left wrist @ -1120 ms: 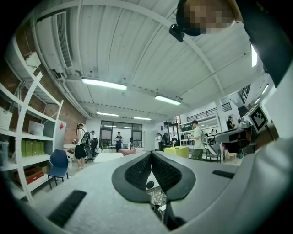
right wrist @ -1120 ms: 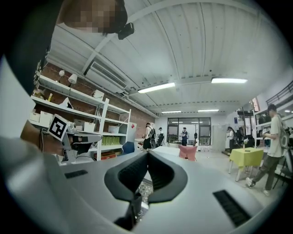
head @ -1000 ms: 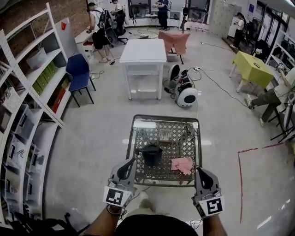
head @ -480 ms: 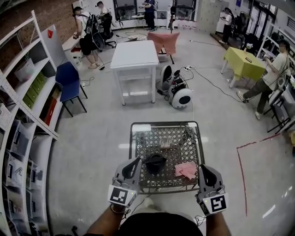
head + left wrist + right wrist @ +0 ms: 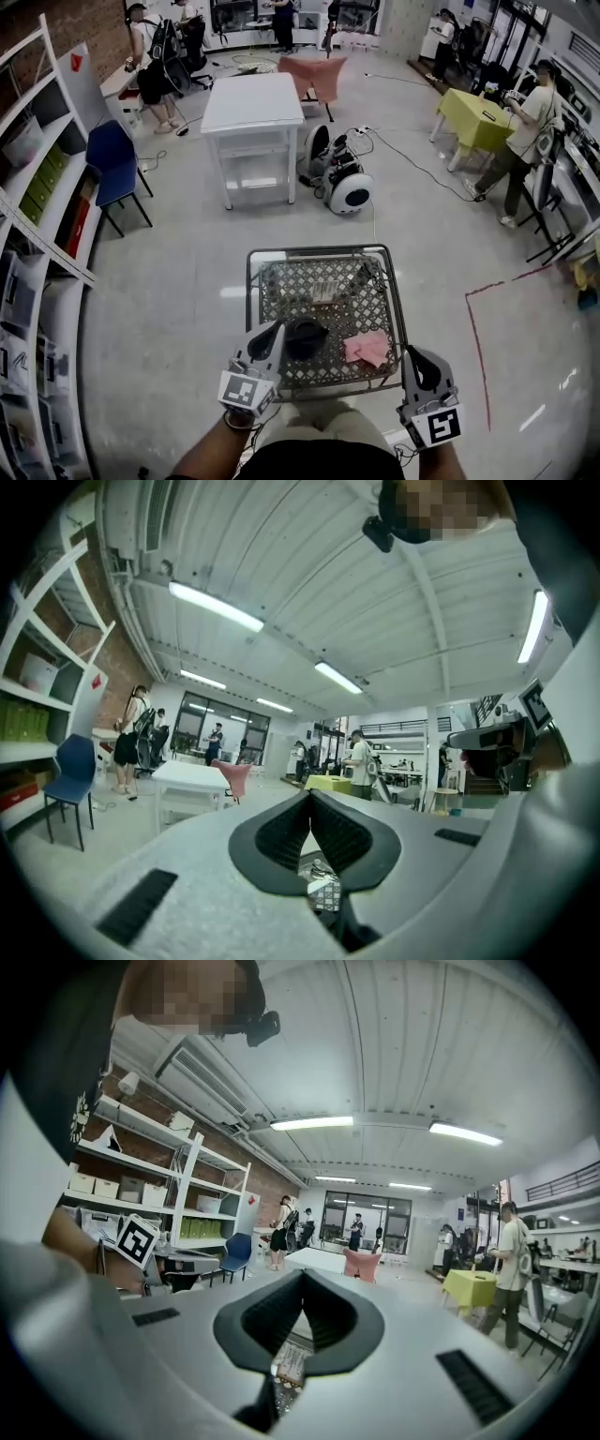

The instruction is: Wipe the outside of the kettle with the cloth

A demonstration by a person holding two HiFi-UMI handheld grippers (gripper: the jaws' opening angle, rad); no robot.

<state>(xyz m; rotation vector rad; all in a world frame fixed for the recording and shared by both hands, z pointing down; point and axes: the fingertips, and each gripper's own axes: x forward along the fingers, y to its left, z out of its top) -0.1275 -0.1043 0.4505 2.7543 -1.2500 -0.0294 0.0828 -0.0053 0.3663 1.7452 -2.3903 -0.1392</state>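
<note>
In the head view a black kettle (image 5: 306,337) stands at the near left of a small wire-mesh table (image 5: 323,250). A crumpled pink cloth (image 5: 367,347) lies to its right on the mesh. My left gripper (image 5: 274,330) is just left of the kettle, close beside it, and I cannot tell whether they touch. My right gripper (image 5: 412,352) hangs off the table's near right corner, a little right of the cloth. In the left gripper view the left gripper (image 5: 309,794) has its pads together and nothing between them. The right gripper (image 5: 302,1274) is likewise shut and empty in its own view.
A small card (image 5: 323,292) lies on the mesh behind the kettle. Beyond stand a white table (image 5: 251,103) and a round white machine (image 5: 349,192) with cables on the floor. Shelving (image 5: 37,187) and a blue chair (image 5: 103,155) line the left. Red floor tape (image 5: 473,328) runs at the right.
My left gripper has come down and in towards the kettle's left side. The right gripper has shifted a little near the table's right corner. The whole view has drawn closer to the table.
</note>
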